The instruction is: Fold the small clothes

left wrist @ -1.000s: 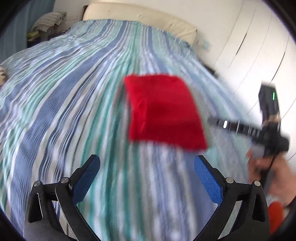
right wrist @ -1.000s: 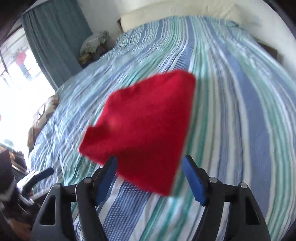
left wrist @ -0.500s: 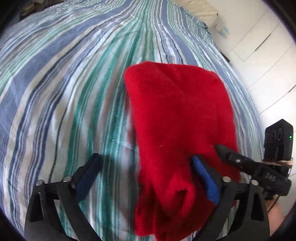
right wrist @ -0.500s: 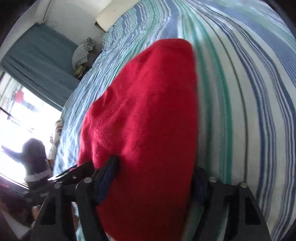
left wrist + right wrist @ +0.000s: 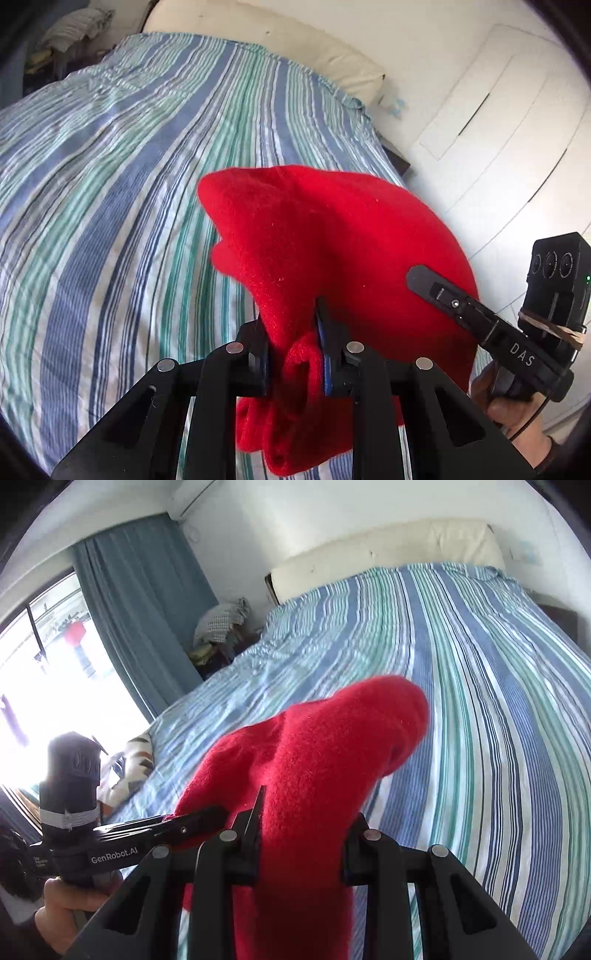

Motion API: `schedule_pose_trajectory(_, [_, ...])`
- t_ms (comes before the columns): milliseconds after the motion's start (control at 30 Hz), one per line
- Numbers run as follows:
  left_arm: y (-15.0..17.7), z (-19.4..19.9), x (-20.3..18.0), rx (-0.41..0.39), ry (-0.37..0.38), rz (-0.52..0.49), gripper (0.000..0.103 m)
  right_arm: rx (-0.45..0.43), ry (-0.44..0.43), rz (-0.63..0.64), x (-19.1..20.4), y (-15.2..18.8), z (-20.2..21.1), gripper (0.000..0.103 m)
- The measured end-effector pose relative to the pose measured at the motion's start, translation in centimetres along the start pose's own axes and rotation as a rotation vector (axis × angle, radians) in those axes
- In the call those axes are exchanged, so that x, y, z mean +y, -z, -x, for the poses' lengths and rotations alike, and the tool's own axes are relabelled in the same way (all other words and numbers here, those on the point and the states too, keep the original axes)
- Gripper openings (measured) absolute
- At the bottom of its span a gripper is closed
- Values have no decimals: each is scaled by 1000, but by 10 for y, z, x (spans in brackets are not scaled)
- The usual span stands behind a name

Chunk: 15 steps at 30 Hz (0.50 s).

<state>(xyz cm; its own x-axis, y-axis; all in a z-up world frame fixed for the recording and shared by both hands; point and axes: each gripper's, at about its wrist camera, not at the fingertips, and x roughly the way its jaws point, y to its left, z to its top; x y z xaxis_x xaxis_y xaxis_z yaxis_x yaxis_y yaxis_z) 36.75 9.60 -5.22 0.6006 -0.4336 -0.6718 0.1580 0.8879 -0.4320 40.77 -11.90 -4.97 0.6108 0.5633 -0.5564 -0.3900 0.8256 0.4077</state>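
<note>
The red garment (image 5: 332,251) hangs lifted above the striped bed (image 5: 110,206), gripped at its near edge by both tools. The left hand-held gripper (image 5: 295,350) has just been closing; its jaws are now clamped on a bunched fold of the red fabric, with cloth filling the space between the blue pads. The right hand-held gripper (image 5: 299,834) has likewise just been closing and is clamped on the same garment (image 5: 317,760), the fabric draped over and between its jaws. In the left wrist view the right tool reaches in from the right of the garment, one black finger lying against the cloth, a person's hand (image 5: 517,410) on its handle. A cream headboard (image 5: 266,44) stands at the far end of the bed. Beyond the bed's left side, a blue curtain (image 5: 147,602) hangs beside a bright window (image 5: 44,672).
</note>
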Motion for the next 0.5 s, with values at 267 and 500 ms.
schedule_pose_trajectory(267, [84, -30, 46, 217, -279, 18, 38, 245, 184, -127, -38, 82, -27, 71])
schedule_pose_trajectory(500, [162, 70, -21, 17, -496, -224, 101, 227, 323, -26, -6, 147, 75, 96])
